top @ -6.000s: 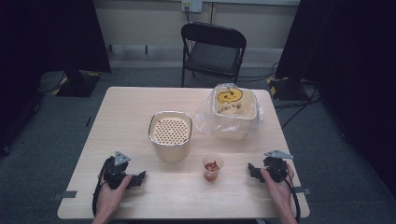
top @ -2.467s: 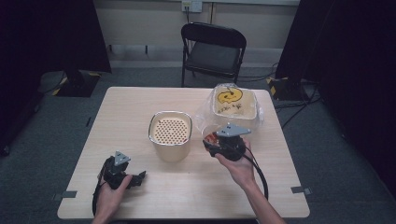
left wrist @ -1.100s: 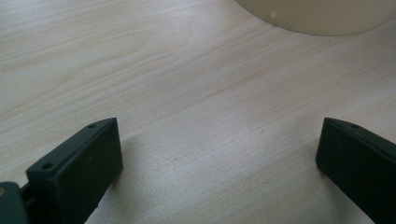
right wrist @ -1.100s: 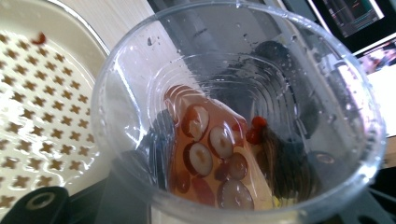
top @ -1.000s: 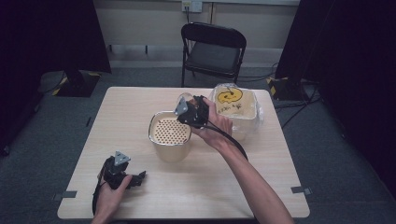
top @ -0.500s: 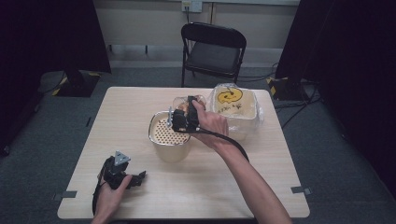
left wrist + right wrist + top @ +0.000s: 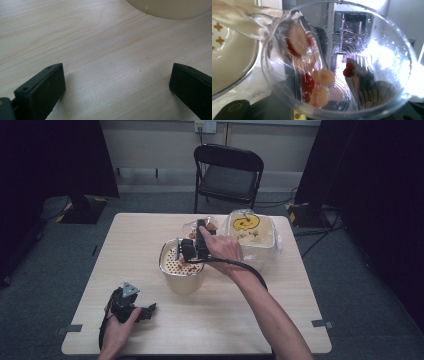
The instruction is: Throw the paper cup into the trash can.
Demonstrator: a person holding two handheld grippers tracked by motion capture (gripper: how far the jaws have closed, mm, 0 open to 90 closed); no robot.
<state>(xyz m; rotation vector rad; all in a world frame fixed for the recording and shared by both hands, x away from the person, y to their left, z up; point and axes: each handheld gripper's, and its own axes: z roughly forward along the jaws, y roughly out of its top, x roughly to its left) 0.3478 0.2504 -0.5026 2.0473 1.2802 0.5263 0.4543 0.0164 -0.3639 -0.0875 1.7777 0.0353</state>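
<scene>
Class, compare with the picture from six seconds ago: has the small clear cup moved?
Yes. The clear cup, held tipped in the right gripper, has gone from the table's near edge up to the strainer bowl, beside the lidded container.

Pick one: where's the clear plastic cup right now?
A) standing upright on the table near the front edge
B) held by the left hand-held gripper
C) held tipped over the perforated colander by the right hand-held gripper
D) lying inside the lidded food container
C: in the high view the right hand-held gripper holds the clear plastic cup tipped at the colander, and the right gripper view shows fruit pieces sliding toward its mouth.
</scene>
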